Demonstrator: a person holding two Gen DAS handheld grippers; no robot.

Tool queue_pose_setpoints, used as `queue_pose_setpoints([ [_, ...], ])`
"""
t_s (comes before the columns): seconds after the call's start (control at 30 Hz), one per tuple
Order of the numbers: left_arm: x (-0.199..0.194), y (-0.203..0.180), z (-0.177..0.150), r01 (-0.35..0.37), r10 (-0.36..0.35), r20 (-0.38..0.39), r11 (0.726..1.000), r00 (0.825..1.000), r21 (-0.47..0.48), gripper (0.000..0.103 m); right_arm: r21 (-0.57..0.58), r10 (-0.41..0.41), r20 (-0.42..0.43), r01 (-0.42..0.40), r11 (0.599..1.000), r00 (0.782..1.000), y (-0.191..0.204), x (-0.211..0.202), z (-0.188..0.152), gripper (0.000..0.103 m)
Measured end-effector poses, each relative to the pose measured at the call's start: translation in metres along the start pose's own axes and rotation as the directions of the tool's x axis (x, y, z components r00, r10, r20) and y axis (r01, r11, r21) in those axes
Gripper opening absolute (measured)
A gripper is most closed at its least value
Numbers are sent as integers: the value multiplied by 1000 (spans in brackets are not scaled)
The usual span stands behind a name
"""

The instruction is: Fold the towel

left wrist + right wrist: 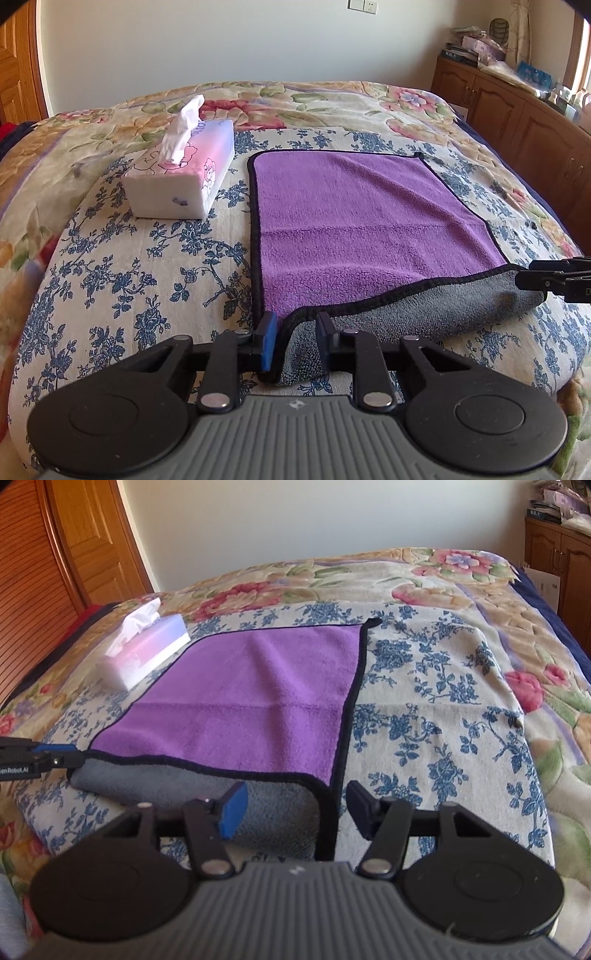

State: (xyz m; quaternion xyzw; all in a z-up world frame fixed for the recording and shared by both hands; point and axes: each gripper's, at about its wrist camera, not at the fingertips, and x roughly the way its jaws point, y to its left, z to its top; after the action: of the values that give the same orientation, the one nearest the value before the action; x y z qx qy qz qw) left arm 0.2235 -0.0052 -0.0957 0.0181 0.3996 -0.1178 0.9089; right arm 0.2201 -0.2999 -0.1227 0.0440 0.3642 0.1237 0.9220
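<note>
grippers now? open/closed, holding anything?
Left gripper: open, straddling the near-left corner of the towel, not clamped.
Right gripper: open, straddling the towel's near-right corner.

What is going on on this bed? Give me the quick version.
A person with a handheld gripper in each hand is folding a purple towel that lies on the floral bedspread. The near edge is rolled up, so the grey underside shows. The left gripper sits open around the near left corner, and the right gripper sits open around the near right corner. Neither has clamped yet. A tissue box stands to the left of the towel, apart from it.
</note>
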Motion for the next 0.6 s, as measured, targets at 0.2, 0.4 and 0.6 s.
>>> queue_pose_setpoints([
  [0.2,2,1,-2,-4,4,-7,1000,1000,3,24,10,-8,-10,8,1000,1000,-2,1,-1,53],
  [0.4,5,1,-2,4,-4,-20,1000,1000,7,25,-1,-13,-14,13,1000,1000,-3,1,-1,35],
  [0.6,5,0,-3,6,-6,-21,1000,1000,13,24,-4,-23,-9,23,1000,1000,-5,-1,0,21],
])
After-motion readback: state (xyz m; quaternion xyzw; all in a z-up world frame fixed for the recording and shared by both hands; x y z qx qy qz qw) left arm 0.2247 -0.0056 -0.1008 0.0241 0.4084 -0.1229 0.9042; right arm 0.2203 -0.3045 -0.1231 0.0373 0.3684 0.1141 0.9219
